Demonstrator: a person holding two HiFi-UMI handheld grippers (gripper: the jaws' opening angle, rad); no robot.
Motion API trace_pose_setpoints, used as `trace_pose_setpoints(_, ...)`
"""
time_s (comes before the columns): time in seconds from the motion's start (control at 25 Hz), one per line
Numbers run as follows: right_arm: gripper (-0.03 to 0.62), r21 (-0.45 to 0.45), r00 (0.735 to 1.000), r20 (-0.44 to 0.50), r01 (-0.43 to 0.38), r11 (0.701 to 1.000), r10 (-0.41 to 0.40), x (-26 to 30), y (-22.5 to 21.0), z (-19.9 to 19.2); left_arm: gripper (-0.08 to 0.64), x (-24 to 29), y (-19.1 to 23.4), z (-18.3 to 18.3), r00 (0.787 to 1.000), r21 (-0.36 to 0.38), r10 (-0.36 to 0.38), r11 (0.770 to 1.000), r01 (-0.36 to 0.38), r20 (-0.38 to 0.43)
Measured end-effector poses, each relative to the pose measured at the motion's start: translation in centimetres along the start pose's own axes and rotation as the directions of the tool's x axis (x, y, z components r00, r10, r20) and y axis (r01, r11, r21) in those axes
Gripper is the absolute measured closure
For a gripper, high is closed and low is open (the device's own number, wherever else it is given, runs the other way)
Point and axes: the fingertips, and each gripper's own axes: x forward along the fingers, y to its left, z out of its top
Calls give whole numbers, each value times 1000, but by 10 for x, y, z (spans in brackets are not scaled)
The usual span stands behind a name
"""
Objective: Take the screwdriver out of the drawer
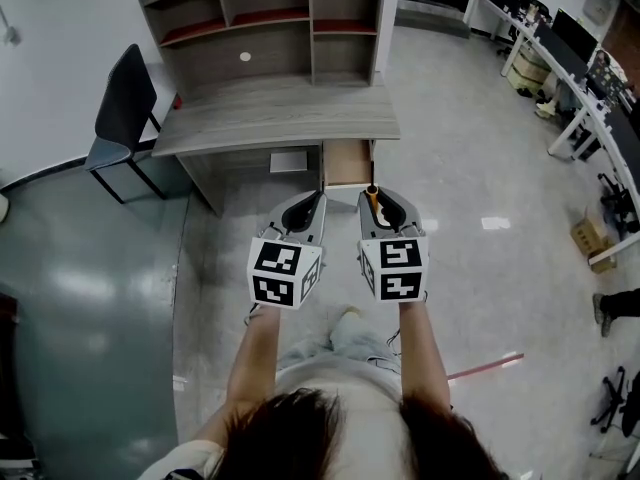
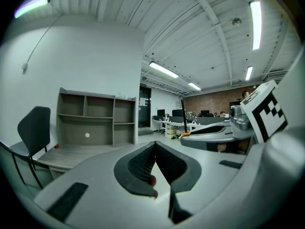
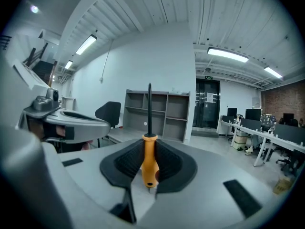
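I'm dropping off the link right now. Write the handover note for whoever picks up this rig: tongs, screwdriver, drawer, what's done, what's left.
Left tongs: shut, with nothing between them, held beside the right.
Right tongs: shut on the orange handle of the screwdriver, with its dark shaft sticking out past the tips.
Drawer: open under the desk, ahead of both tongs. The screwdriver is clear of it.
Done: the screwdriver is out of the drawer.
Left: probably only to set it down somewhere. The drawer is open, should it need shutting.
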Motion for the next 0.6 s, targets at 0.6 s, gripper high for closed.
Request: trace_pose_setpoints(0.6,506,-44,999,38,-36,998,37,-42,0,-1,543,-12,-46,4,1000,2,12,1000,-12,6)
